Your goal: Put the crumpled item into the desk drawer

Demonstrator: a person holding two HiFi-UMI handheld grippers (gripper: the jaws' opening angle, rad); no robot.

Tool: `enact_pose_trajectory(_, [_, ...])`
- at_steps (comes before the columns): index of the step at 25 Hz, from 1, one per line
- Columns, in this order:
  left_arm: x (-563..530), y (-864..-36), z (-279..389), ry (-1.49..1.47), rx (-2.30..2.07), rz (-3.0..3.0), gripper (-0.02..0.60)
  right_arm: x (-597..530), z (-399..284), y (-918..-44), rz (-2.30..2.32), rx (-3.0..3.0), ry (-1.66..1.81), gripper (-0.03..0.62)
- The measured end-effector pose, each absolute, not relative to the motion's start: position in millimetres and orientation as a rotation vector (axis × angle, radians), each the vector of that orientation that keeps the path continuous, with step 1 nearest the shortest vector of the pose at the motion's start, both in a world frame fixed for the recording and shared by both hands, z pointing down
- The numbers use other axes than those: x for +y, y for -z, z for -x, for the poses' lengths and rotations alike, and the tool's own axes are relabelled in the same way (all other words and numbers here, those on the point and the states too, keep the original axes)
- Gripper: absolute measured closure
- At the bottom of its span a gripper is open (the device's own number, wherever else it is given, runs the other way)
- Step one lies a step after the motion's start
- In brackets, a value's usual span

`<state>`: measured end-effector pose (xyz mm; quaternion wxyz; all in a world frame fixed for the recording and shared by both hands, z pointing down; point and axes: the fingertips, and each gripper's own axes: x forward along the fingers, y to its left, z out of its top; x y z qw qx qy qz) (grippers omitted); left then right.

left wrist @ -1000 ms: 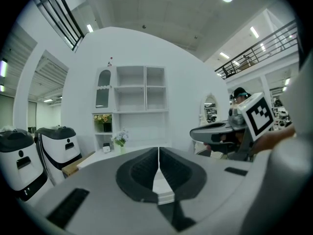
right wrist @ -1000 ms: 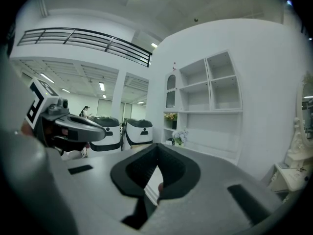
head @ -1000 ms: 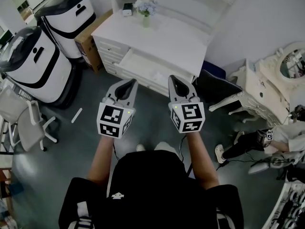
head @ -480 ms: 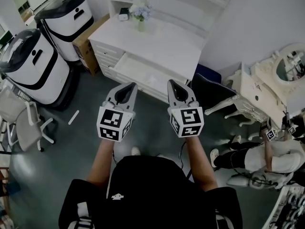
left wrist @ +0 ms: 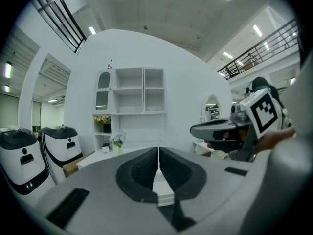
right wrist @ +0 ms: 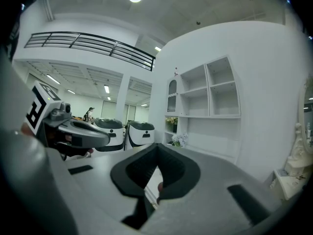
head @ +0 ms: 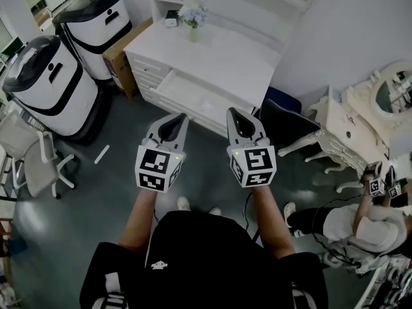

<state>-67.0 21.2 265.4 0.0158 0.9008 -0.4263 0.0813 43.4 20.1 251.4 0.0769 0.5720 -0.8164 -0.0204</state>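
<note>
Head view: the left gripper (head: 179,117) and the right gripper (head: 232,112) are held level, pointing at the white desk (head: 225,60). Its drawer (head: 187,90) stands pulled out, and its pale inside shows no crumpled item I can make out.

Left gripper view: jaws clenched, nothing between them.

Right gripper view: jaws likewise together and empty. No view shows the item, so this could be before fetching it or after dropping it in.
</note>
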Motion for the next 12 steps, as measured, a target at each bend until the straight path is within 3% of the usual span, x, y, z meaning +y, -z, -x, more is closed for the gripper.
enact_pose_trajectory(12, [33.7, -265.0, 63.8, -0.263, -1.339, -2.81, 0.571, 31.6, -42.0, -249.6, -1.699, -2.461, 0.077, 0.599])
